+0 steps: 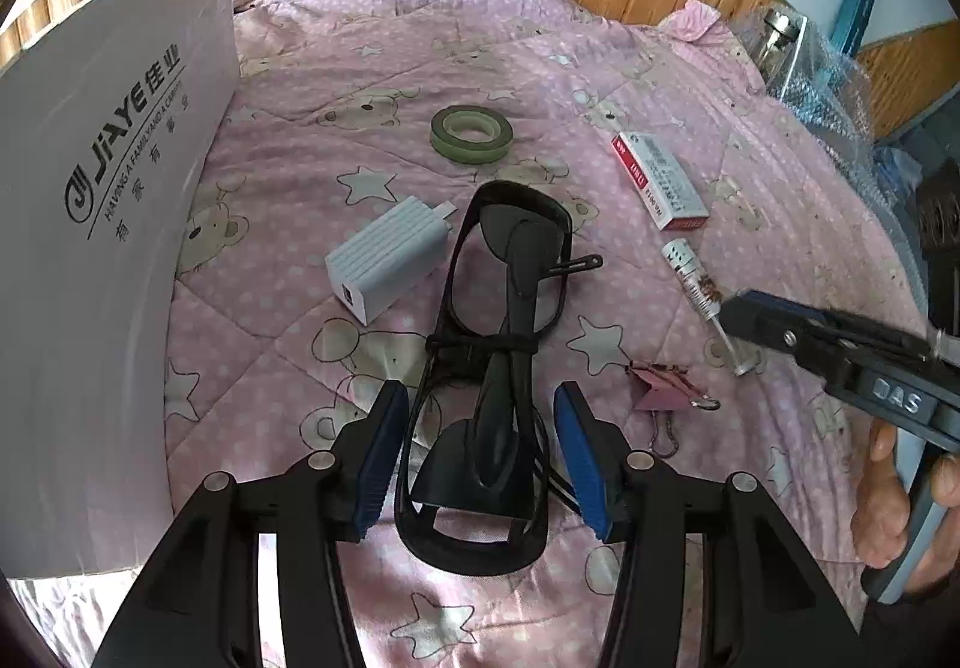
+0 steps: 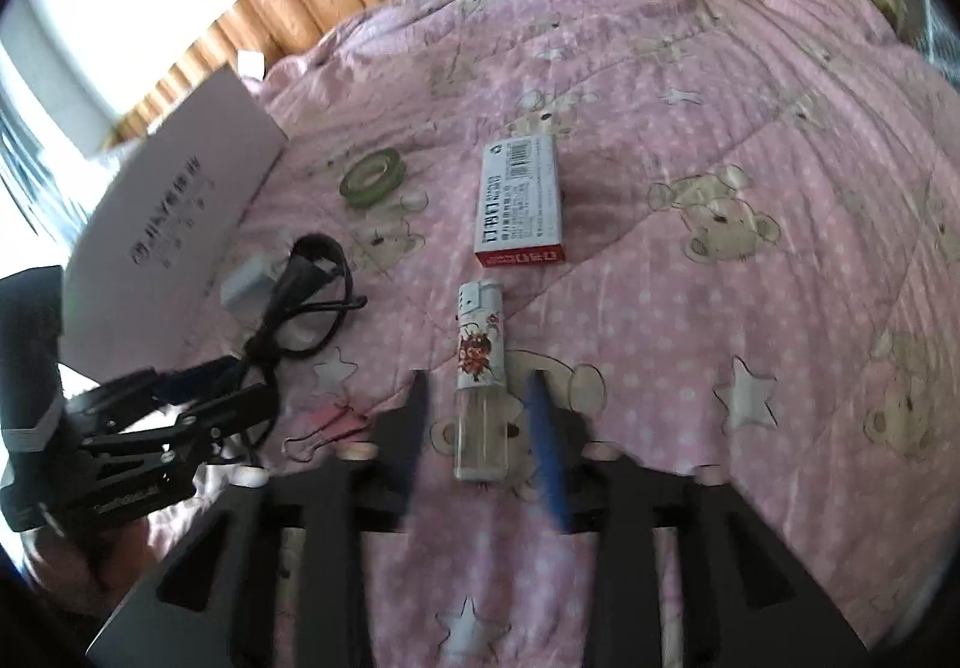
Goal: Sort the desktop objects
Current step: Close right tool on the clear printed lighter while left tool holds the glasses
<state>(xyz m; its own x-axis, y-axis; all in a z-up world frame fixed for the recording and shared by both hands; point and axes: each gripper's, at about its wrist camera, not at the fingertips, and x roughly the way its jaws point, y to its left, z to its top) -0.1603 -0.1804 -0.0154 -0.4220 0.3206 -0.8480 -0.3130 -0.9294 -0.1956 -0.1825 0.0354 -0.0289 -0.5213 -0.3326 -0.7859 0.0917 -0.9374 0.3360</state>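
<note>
Folded black glasses lie on the pink bear-print quilt. My left gripper is open, with its blue-padded fingers on either side of the glasses' near lens. A lighter with a clear lower body and a cartoon print lies lengthwise between the fingers of my right gripper, which is also open and looks blurred. In the left wrist view the right gripper's tip sits over the lighter, with a hand on its handle.
On the quilt lie a white charger, a green tape roll, a red-and-white box, a pink binder clip and a black hairpin. A large white printed box stands at left. Wood panelling borders the far side.
</note>
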